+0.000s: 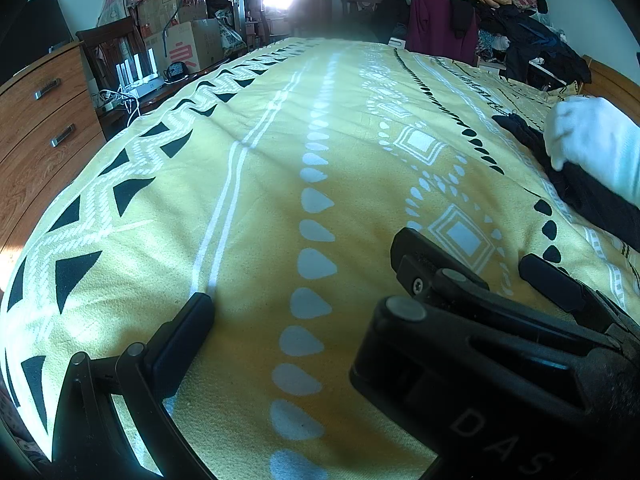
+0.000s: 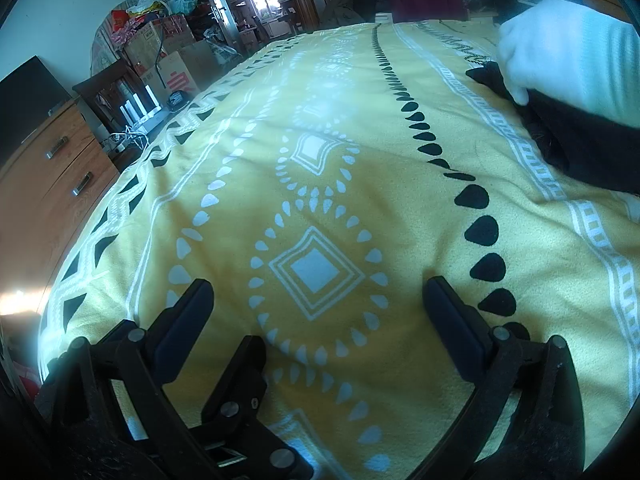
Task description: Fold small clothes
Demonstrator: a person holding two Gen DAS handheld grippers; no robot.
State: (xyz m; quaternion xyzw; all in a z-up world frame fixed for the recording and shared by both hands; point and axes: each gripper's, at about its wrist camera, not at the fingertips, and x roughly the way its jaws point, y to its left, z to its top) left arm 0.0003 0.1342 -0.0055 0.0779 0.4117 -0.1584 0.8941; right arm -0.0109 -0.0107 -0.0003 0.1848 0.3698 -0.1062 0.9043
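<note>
A small black garment [image 1: 580, 188] [image 2: 580, 148] lies on the right side of the yellow patterned blanket [image 1: 260, 200] [image 2: 360, 120]. A hand in a white glove [image 1: 592, 140] [image 2: 560, 48] rests on its far end. My right gripper [image 2: 320, 304] is open and empty, low over the blanket and well short of the garment. It also appears from the side in the left wrist view, right gripper [image 1: 472, 256]. My left gripper [image 1: 320, 320] stands open. Only its left finger [image 1: 192, 320] shows there, as the right gripper's body hides the other. One of its fingers [image 2: 248, 360] pokes in at the bottom.
A wooden dresser [image 1: 44, 132] [image 2: 48, 184] stands left of the bed. A chair [image 1: 108, 52], cardboard boxes [image 1: 188, 40] and a white router with cables [image 1: 136, 80] lie beyond it. Clothes are piled [image 1: 480, 12] at the bed's far right end.
</note>
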